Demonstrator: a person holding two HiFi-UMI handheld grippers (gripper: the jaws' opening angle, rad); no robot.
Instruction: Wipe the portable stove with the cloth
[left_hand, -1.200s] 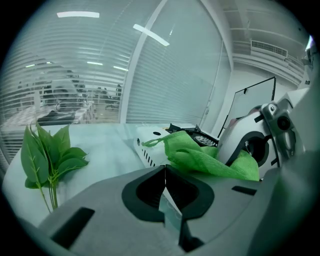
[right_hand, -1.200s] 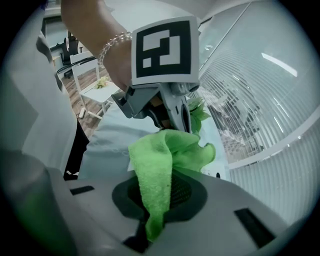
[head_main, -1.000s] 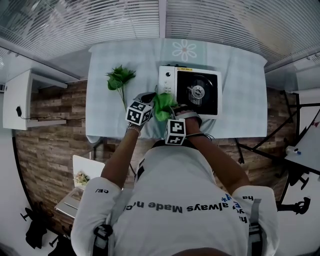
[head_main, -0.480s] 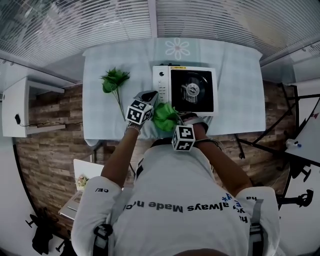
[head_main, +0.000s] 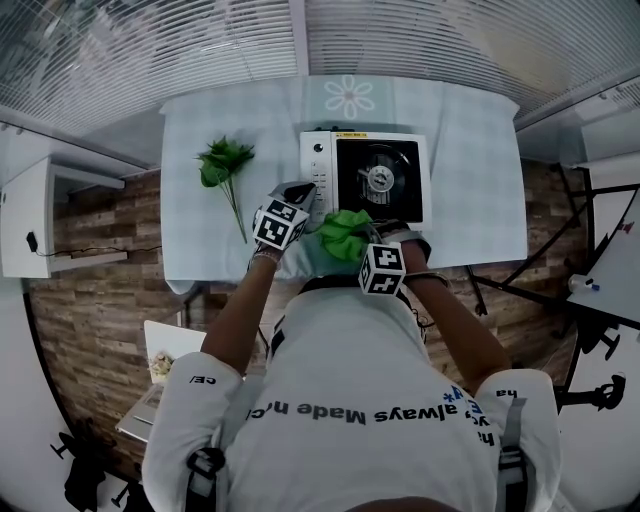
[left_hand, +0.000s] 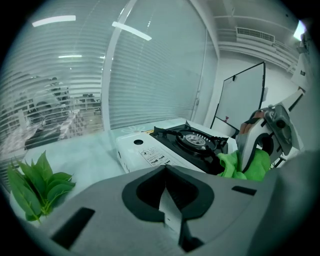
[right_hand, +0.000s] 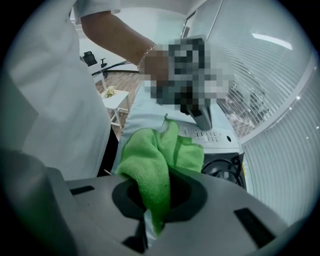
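The white portable stove (head_main: 365, 178) with a black burner top sits on the pale tablecloth at mid table. A bunched green cloth (head_main: 345, 234) lies over the stove's near edge, and my right gripper (head_main: 368, 246) is shut on it. In the right gripper view the cloth (right_hand: 150, 155) hangs out from between the closed jaws of the right gripper (right_hand: 162, 182), just short of the stove (right_hand: 220, 150). My left gripper (head_main: 296, 196) hovers beside the stove's left control panel; its jaws (left_hand: 166, 172) are shut with nothing in them. The stove (left_hand: 170, 145) and cloth (left_hand: 252, 165) show ahead of it.
A green leafy sprig (head_main: 222, 165) lies on the table (head_main: 470, 130) to the left of the stove, also low on the left in the left gripper view (left_hand: 37, 185). Window blinds run behind the table. A small white side table (head_main: 160, 355) stands on the floor.
The right gripper has carried the green cloth to the right along the stove's near edge. The left gripper has stayed by the stove's left side.
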